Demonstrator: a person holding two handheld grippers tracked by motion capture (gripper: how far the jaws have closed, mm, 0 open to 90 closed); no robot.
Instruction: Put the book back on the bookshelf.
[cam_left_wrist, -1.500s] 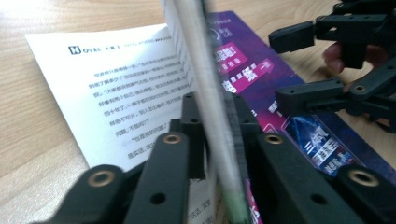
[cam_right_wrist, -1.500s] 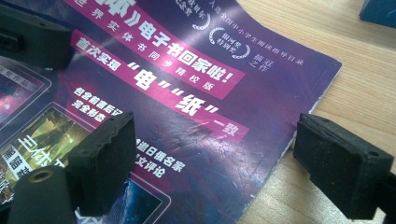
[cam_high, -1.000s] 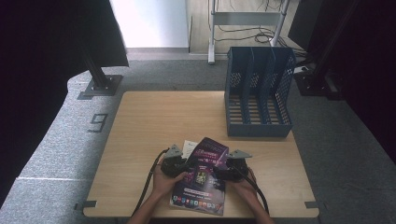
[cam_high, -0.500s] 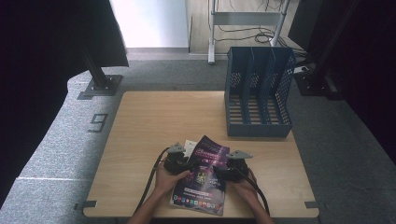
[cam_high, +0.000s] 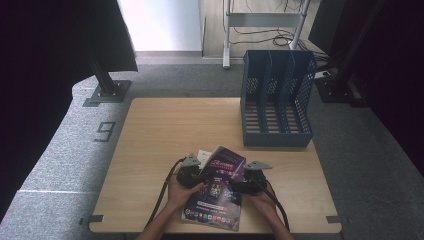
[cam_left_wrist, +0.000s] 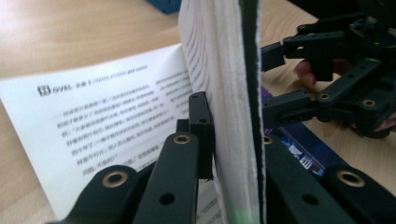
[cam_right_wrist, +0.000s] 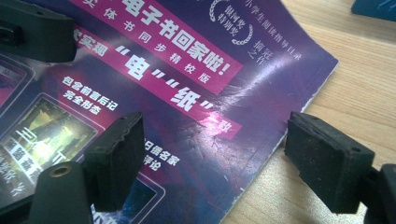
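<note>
A purple magazine (cam_high: 217, 192) lies near the table's front edge, between both hands. My left gripper (cam_high: 196, 176) is at its left side. In the left gripper view the left gripper (cam_left_wrist: 231, 126) is shut on a thick bundle of the magazine's pages (cam_left_wrist: 224, 70), which stands edge-on, and a white printed page (cam_left_wrist: 102, 112) lies flat beside it. My right gripper (cam_high: 243, 184) is at the magazine's right side. In the right gripper view the right gripper (cam_right_wrist: 215, 163) is open, its pads (cam_right_wrist: 116, 158) straddling the glossy cover's (cam_right_wrist: 187, 84) right edge with nothing gripped.
A blue three-slot file rack (cam_high: 276, 100) stands at the table's back right. The wooden table (cam_high: 170, 130) has bare top behind and left of the magazine. Cables trail from both grippers toward the front edge. Grey carpet surrounds the table.
My left gripper has edged slightly right against the magazine. The magazine and the right gripper are about where they were.
</note>
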